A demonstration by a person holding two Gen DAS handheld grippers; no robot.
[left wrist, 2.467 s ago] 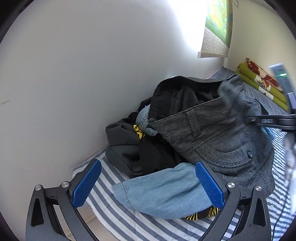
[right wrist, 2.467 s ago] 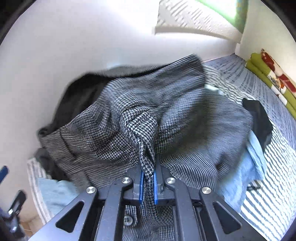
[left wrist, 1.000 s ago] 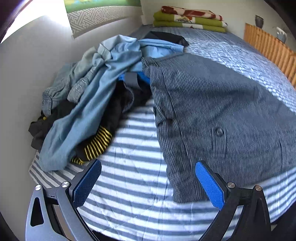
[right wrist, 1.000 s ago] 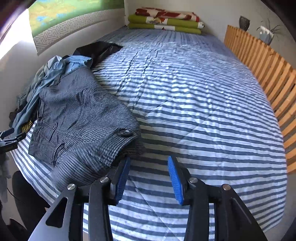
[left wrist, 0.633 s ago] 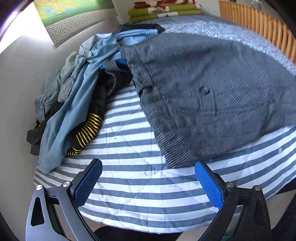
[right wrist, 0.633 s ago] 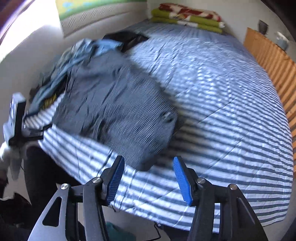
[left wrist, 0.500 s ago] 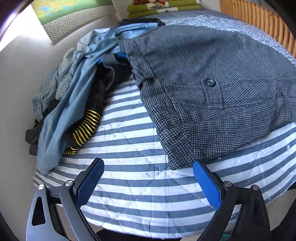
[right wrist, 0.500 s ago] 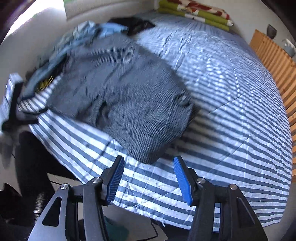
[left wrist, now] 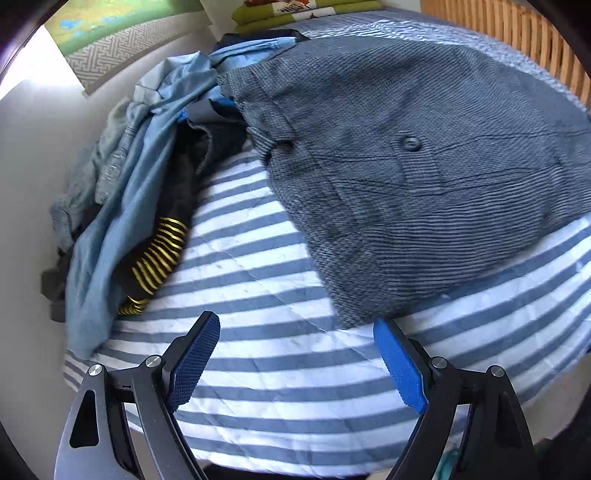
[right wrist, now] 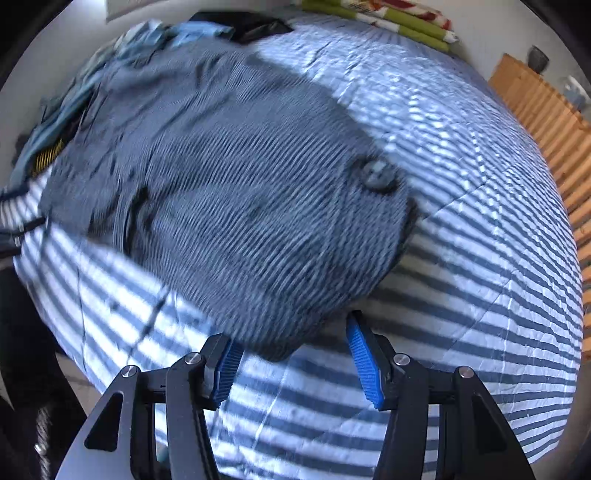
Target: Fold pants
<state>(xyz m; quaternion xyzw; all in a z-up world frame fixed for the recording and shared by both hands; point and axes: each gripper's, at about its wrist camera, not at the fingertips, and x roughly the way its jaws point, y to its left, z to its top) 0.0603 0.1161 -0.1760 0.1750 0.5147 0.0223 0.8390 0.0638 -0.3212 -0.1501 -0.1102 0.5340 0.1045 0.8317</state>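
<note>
Grey houndstooth pants lie spread on the blue-and-white striped bed cover, a button facing up. In the left wrist view my left gripper is open just short of the near hem, its right pad close to the hem's corner. In the right wrist view the pants fill the middle, blurred. My right gripper is open at the near edge of the fabric, nothing between its pads.
A heap of clothes in light blue, black and yellow-striped cloth lies left of the pants by the white wall. Folded green and red blankets sit at the far end of the bed. A wooden slatted rail runs along the right.
My right gripper let go of the pants, which now lie flat on the bed. Both grippers have pulled back and then come closer to the near hem.
</note>
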